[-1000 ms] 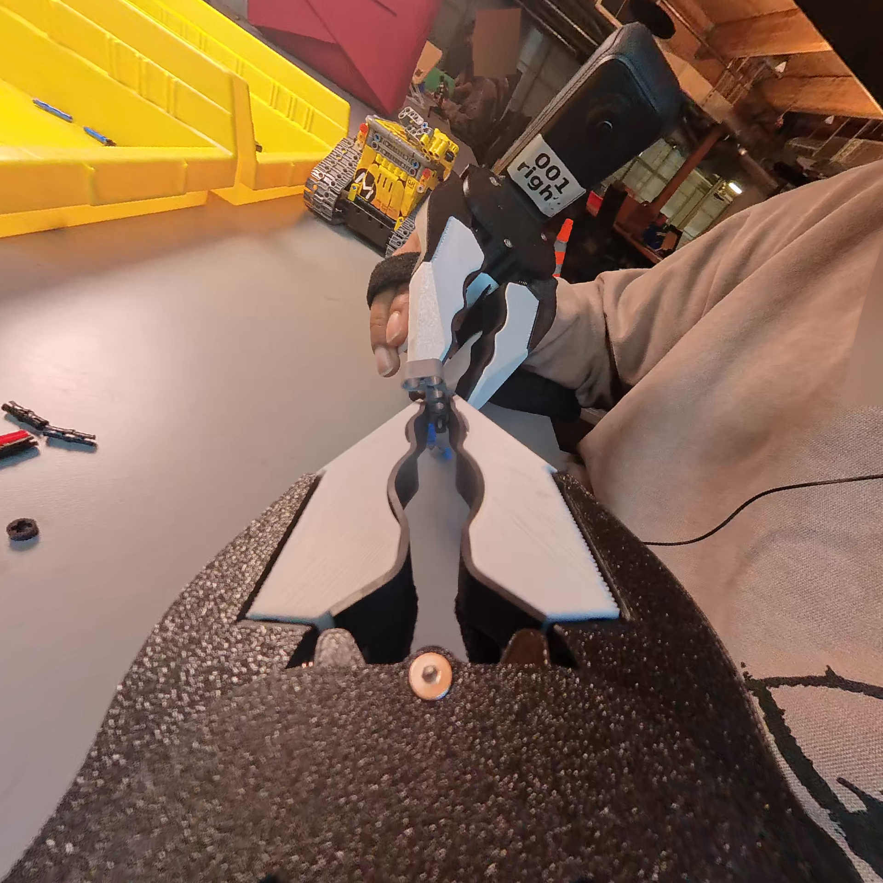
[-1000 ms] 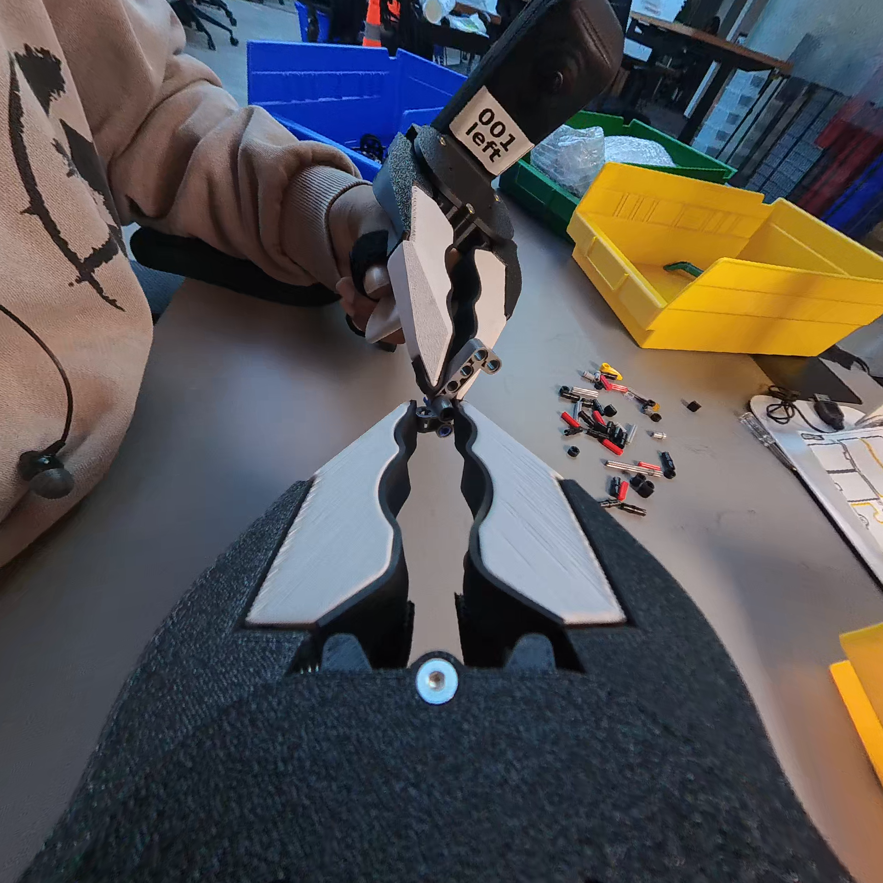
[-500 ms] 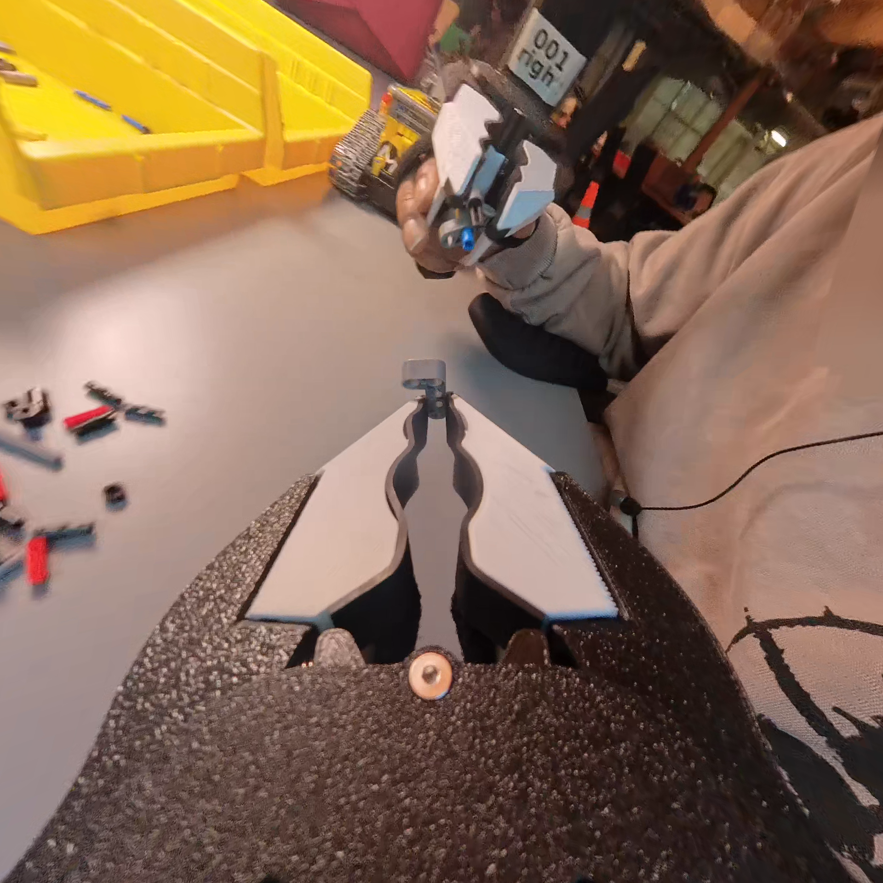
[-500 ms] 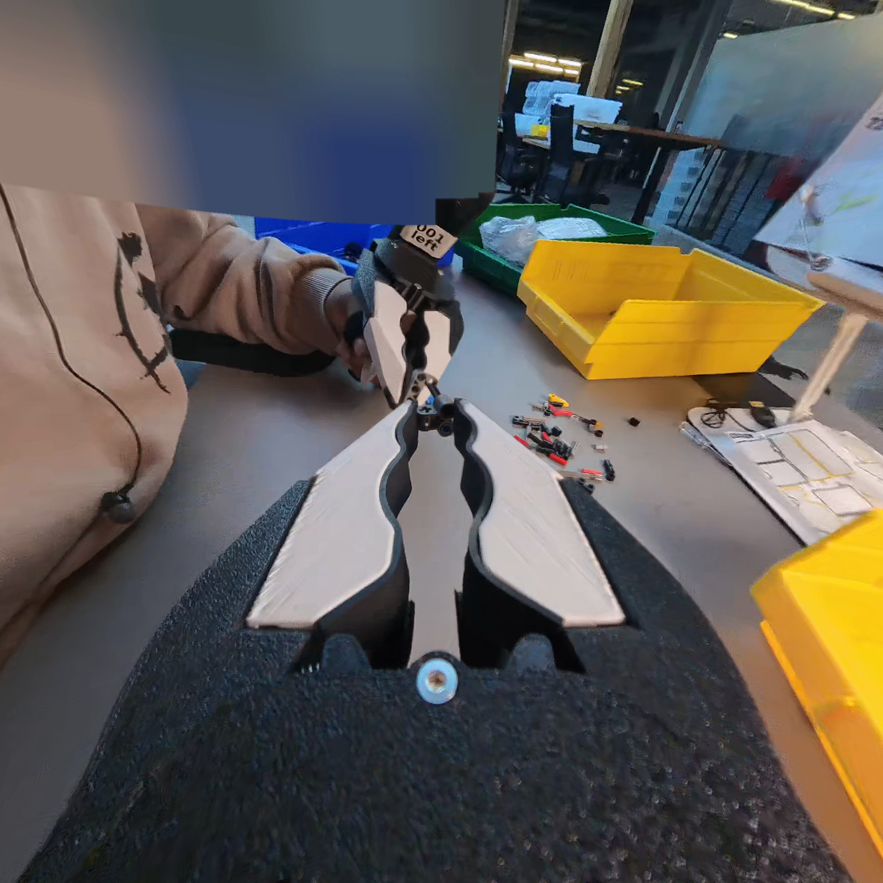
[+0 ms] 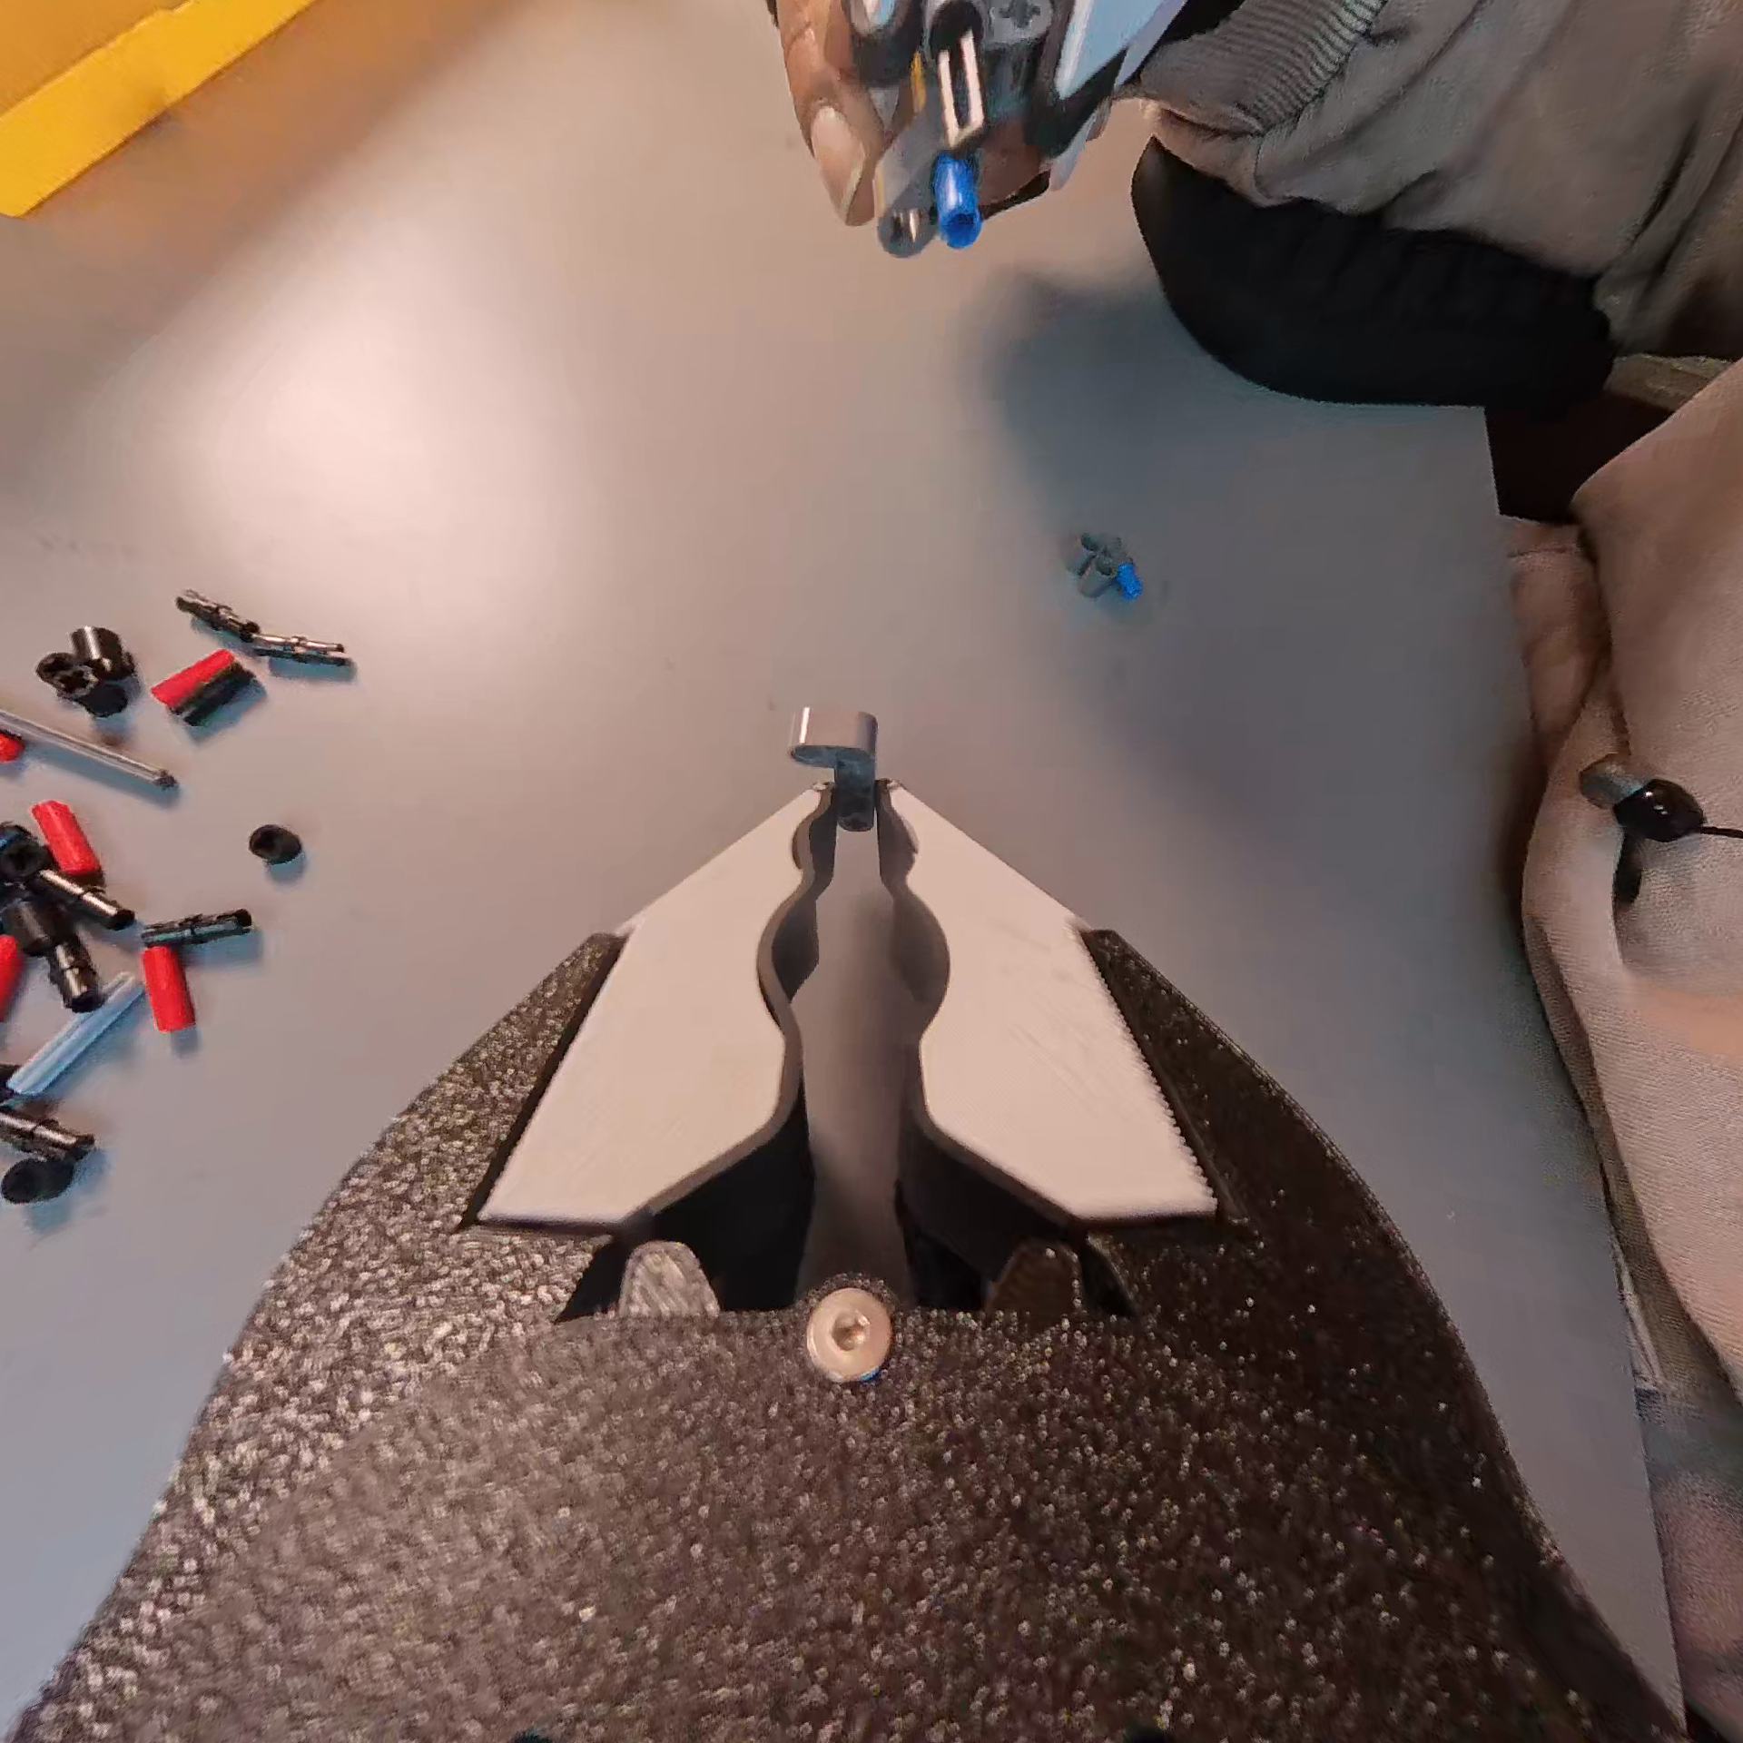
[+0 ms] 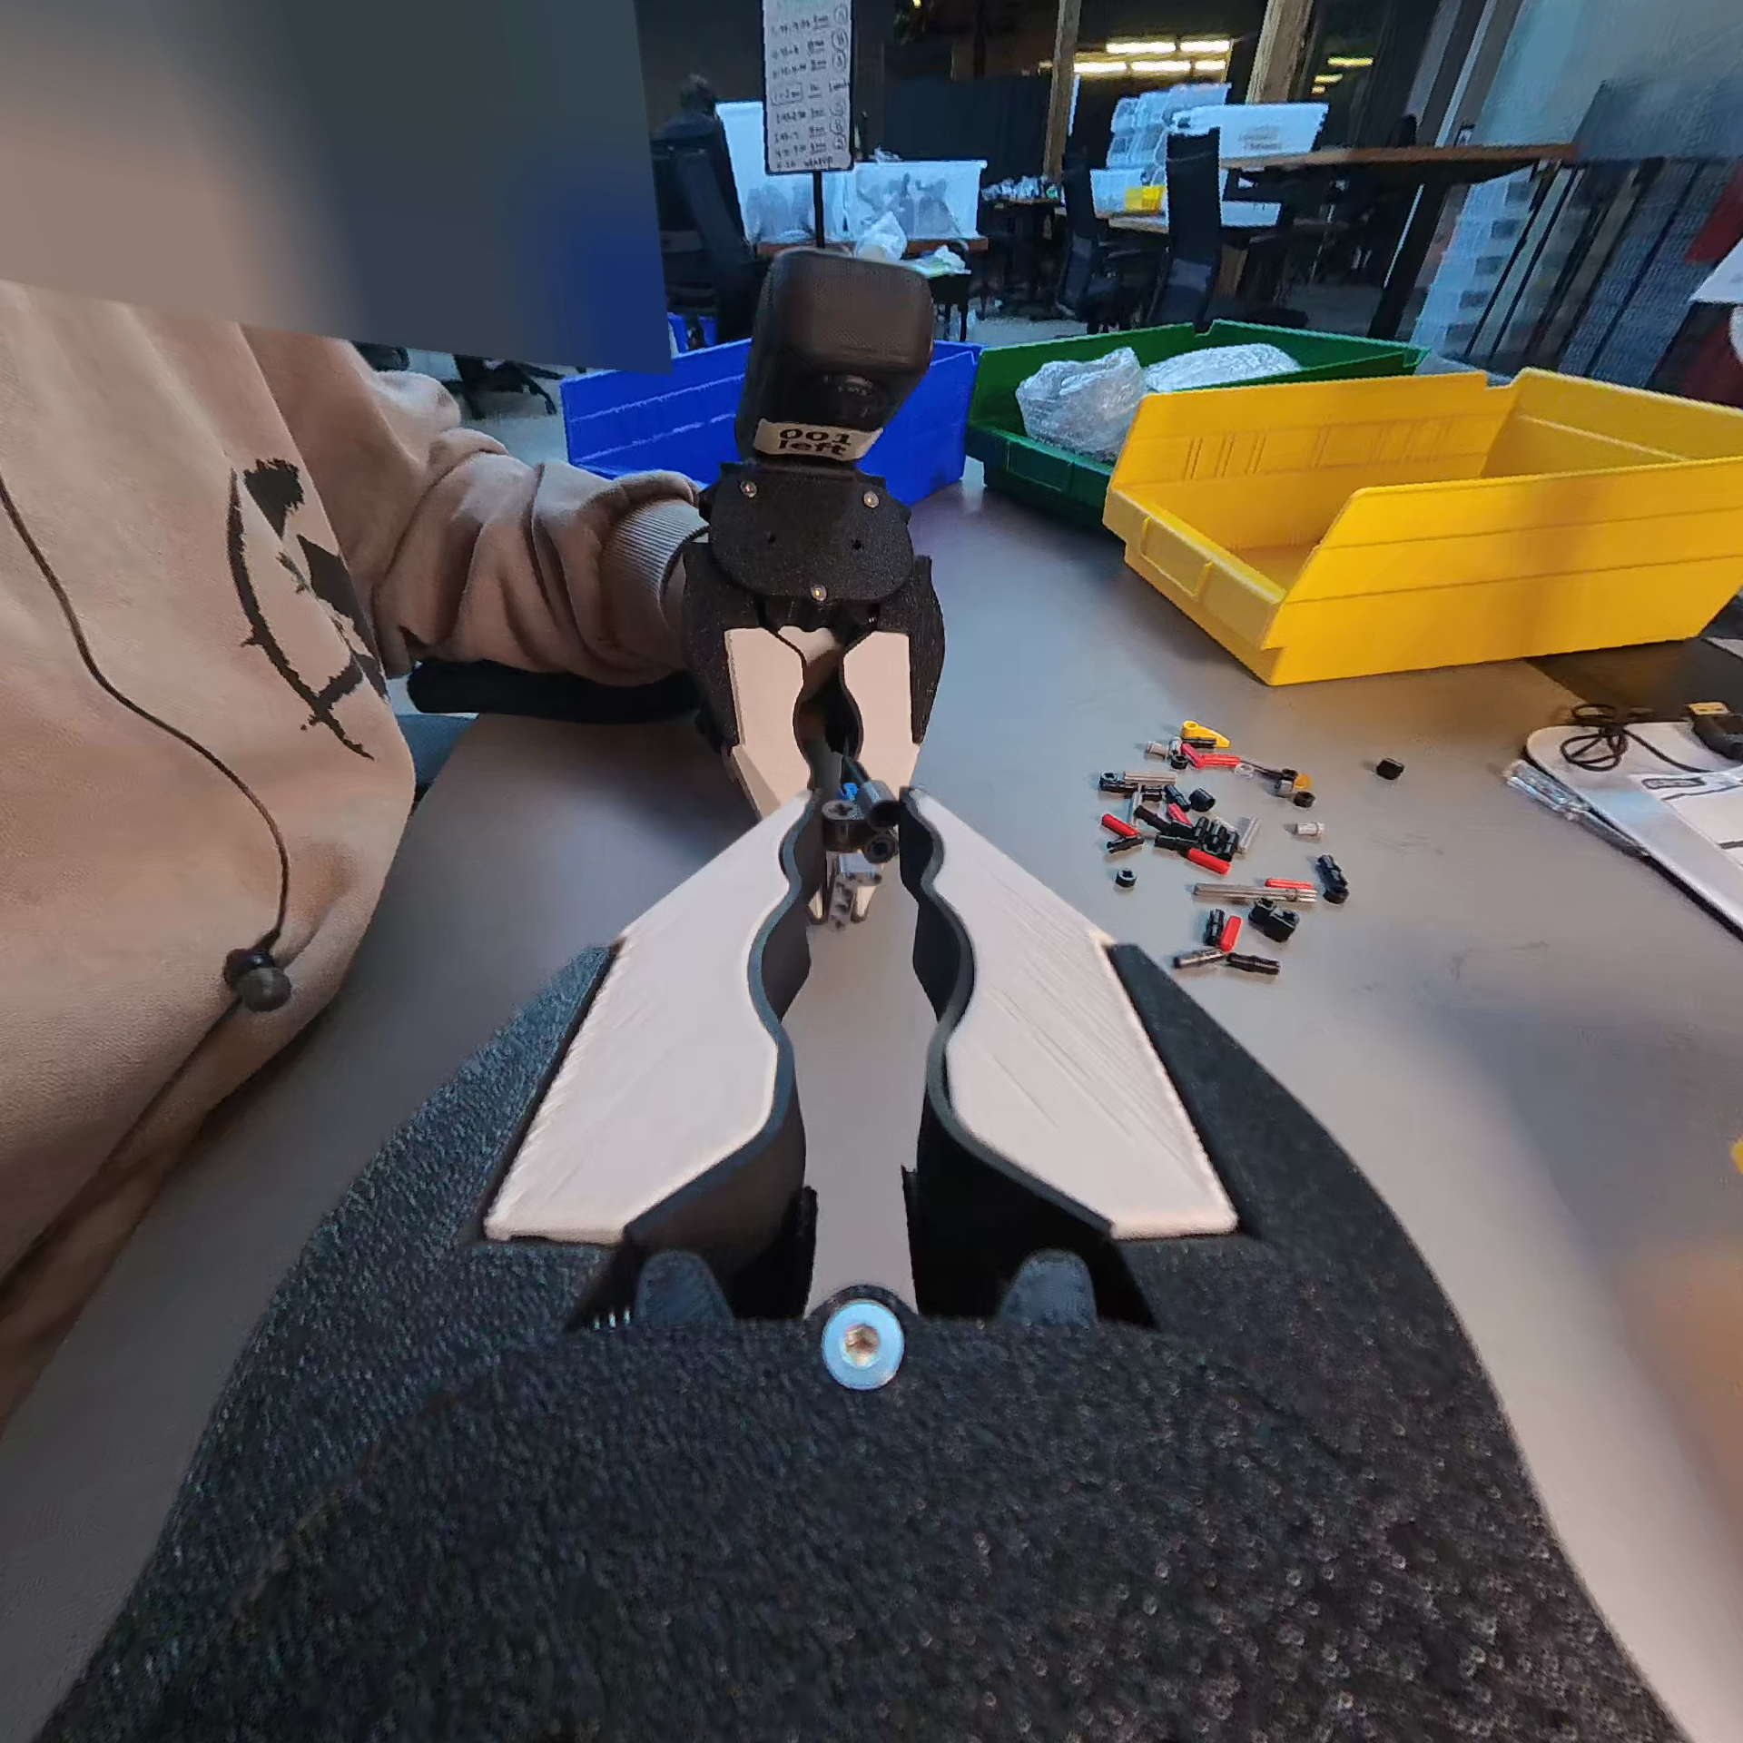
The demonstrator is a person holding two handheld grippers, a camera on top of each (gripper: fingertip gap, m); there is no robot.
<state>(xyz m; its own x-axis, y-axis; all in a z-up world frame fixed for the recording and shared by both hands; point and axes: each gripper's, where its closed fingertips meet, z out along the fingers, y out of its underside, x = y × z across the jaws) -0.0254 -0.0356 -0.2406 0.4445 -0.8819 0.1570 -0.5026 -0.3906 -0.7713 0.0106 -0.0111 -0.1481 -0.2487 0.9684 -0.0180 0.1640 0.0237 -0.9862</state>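
Left wrist view: the left tongs [image 5: 856,788] pinch a small grey L-shaped piece [image 5: 836,745] above the grey bench [image 5: 566,396]. The right tongs [image 6: 856,806] are closed on a grey-and-blue connector assembly [image 6: 854,835], loose pins [image 6: 1217,839] scattered nearby.

Grey table [image 6: 1415,1085]; dim workshop hall beyond, black office chairs [image 6: 1188,226], wooden-topped desks [image 6: 1396,160], ceiling strip lights [image 6: 1155,42].

Bare grey table [image 5: 528,396] lies open between the left gripper [image 5: 856,788] and right gripper [image 5: 929,203]. Loose pins [image 5: 113,905] clutter the left side, a small grey-blue piece [image 5: 1103,569] lies right, and a yellow bin [image 6: 1415,528] blocks the far edge.
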